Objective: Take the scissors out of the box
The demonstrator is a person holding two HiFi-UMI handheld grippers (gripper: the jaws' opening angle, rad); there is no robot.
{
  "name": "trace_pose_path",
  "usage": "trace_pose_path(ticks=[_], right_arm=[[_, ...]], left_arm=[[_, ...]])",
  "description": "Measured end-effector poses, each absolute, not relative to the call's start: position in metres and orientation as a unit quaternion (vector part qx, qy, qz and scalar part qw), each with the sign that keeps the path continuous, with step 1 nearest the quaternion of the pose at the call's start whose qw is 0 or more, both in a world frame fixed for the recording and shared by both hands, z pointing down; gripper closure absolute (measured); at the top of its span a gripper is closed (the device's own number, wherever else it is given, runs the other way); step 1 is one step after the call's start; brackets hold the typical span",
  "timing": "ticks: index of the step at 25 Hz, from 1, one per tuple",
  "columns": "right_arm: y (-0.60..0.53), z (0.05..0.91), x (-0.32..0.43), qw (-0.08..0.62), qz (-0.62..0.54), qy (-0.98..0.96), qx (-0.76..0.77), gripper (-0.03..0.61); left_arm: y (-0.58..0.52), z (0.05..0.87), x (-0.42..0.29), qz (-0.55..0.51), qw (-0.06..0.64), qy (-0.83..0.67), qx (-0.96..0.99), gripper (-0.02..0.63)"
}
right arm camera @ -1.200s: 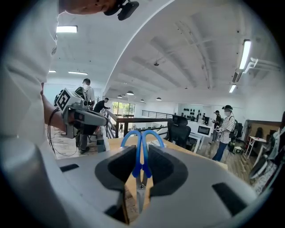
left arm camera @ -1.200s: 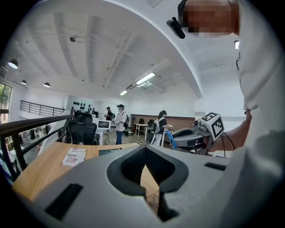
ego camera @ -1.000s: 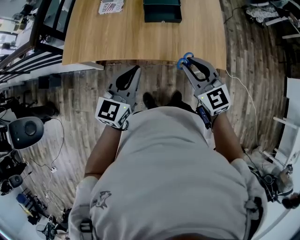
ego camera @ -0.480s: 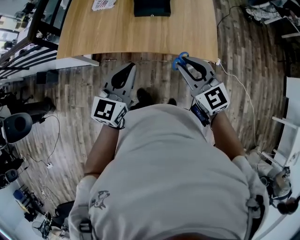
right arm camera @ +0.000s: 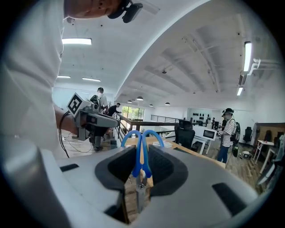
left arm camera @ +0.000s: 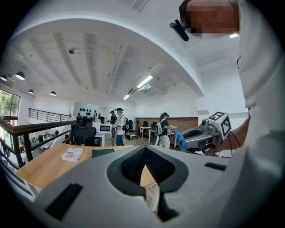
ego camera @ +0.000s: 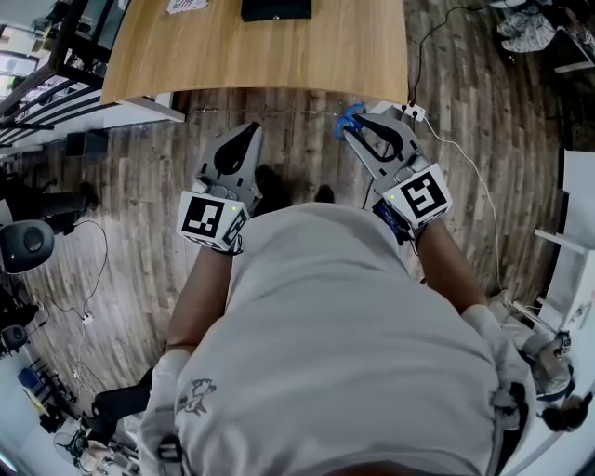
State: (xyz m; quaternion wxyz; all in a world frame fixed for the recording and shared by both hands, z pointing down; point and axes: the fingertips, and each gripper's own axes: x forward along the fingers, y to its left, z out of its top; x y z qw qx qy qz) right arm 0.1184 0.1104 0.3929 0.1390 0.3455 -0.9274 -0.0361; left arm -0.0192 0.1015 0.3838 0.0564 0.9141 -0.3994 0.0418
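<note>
- The blue-handled metal scissors (ego camera: 345, 122) are out of the dark rectangular box (ego camera: 276, 9). The box sits far off on the light wooden tabletop (ego camera: 279, 60), beside a white printed leaflet (ego camera: 189, 5).
- The taking-out step therefore looks done. What may remain is only setting the scissors down somewhere, and the pictures show no place meant for that.
- The scissors are in the right tongs (ego camera: 358, 126), over the wood-plank floor (ego camera: 307, 139) and clear of the tabletop's near edge.
- In the right gripper view the right tongs (right arm camera: 141, 177) are clenched on the scissors (right arm camera: 142, 149). Both blue loops stick up above the jaws and the metal part runs down between the pads.
- The left tongs (ego camera: 247, 133) carry nothing. In the left gripper view the left tongs (left arm camera: 149, 180) are closed on themselves, with only the tabletop and floor visible through the hollow behind the tips.
- Both hands are held in front of the person's chest with elbows bent. The tongs sit side by side but well apart, pointing roughly level toward the tabletop.
- The marker cubes face upward, and the right tongs angle slightly inward.
</note>
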Motion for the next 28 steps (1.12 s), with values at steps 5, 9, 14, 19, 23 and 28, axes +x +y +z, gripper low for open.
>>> trace_pose_path(ticks=[5, 9, 14, 19, 23, 28], right_arm=[[0.130, 0.393, 0.137, 0.131, -0.037, -0.927, 0.349, 0.483], [0.142, 0.394, 0.146, 0.122, -0.040, -0.928, 0.350, 0.483], [0.155, 0.391, 0.150, 0.110, -0.040, -0.929, 0.352, 0.483], [0.163, 0.393, 0.156, 0.110, -0.045, -0.929, 0.351, 0.483], [0.166, 0.393, 0.162, 0.105, -0.045, -0.928, 0.355, 0.483], [0.165, 0.393, 0.172, 0.104, -0.045, -0.927, 0.357, 0.482]], left_arm=[[0.125, 0.382, -0.002, 0.045, 0.047, -0.403, 0.913, 0.609], [0.136, 0.381, 0.007, 0.045, 0.048, -0.408, 0.910, 0.609], [0.143, 0.377, 0.011, 0.041, 0.047, -0.416, 0.907, 0.609], [0.147, 0.374, 0.016, 0.040, 0.044, -0.419, 0.906, 0.609], [0.149, 0.374, 0.019, 0.035, 0.047, -0.420, 0.905, 0.609], [0.150, 0.373, 0.028, 0.035, 0.045, -0.421, 0.905, 0.609]])
